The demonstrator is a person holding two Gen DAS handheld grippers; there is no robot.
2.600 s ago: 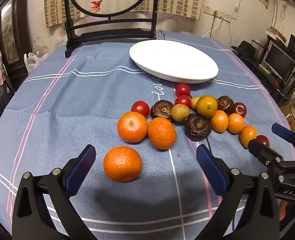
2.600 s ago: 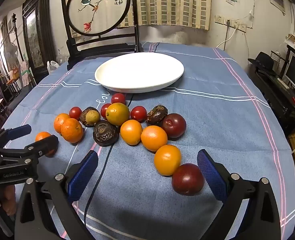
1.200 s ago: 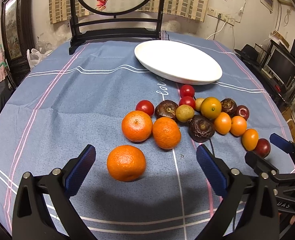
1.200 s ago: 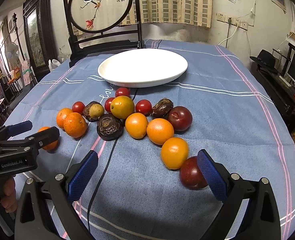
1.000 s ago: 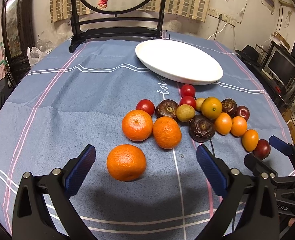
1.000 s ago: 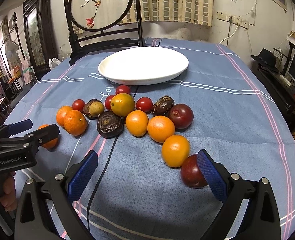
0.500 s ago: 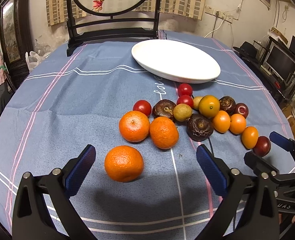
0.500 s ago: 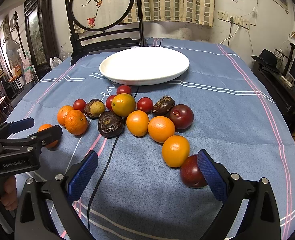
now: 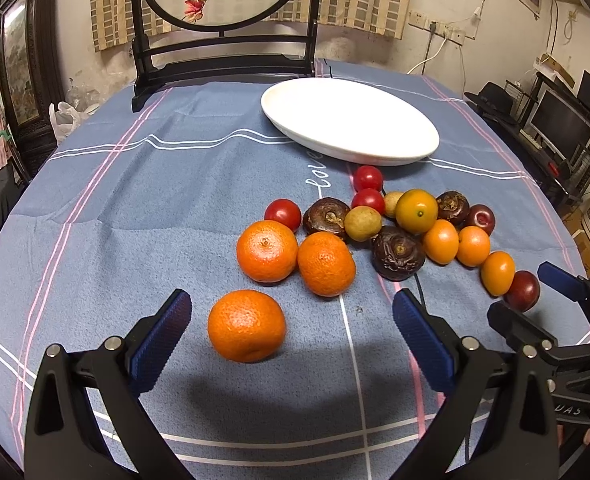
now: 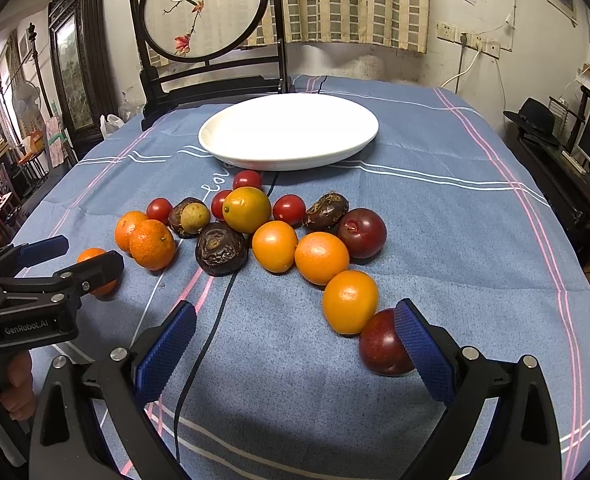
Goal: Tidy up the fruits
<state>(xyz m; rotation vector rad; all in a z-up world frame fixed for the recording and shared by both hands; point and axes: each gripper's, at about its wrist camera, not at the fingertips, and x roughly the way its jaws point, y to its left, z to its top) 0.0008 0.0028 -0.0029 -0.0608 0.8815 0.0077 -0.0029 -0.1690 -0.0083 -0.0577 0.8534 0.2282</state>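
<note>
A cluster of fruit lies on the blue cloth: tangerines, small oranges, cherry tomatoes, dark wrinkled fruits and red plums. A lone tangerine (image 9: 247, 325) sits just ahead of my open left gripper (image 9: 291, 334), between its fingers. My open right gripper (image 10: 295, 344) hovers low near a dark red plum (image 10: 383, 344), which touches its right pad, with an orange (image 10: 350, 301) just beyond. An empty white plate (image 10: 289, 130) stands behind the fruit; it also shows in the left wrist view (image 9: 349, 120). Each gripper sees the other at the frame edge.
A dark wooden stand with a round painted screen (image 10: 205, 12) stands at the table's far edge. A black cable (image 10: 215, 320) runs across the cloth through the fruit. Furniture and a monitor (image 9: 563, 128) stand off to the right.
Both grippers have shifted only slightly; the view has drifted a little. The fruit and plate have not moved. Both grippers stay open.
</note>
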